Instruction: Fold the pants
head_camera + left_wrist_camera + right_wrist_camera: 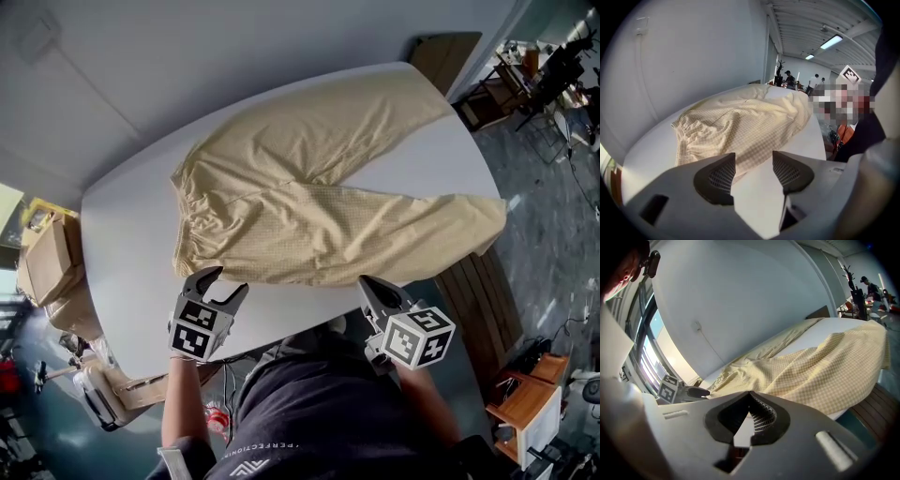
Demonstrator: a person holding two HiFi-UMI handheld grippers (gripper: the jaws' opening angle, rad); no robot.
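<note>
Pants of pale yellow checked fabric lie spread across the white oval table, gathered waistband at the left. Soft, light, floppy, I'd judge: pinch the near waistband corner. Left gripper gapes empty just short of it; right gripper is clamped shut on nothing.

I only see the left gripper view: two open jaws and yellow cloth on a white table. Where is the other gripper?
Observer: The right gripper is at the table's near edge, beside the pants, jaws shut and empty.
Operator: Does all the cloth lie on the table?
Observer: No. One leg's end hangs over the table's right edge.
Operator: Folded yet?
Observer: No; the head view shows the pants spread flat in a V.
</note>
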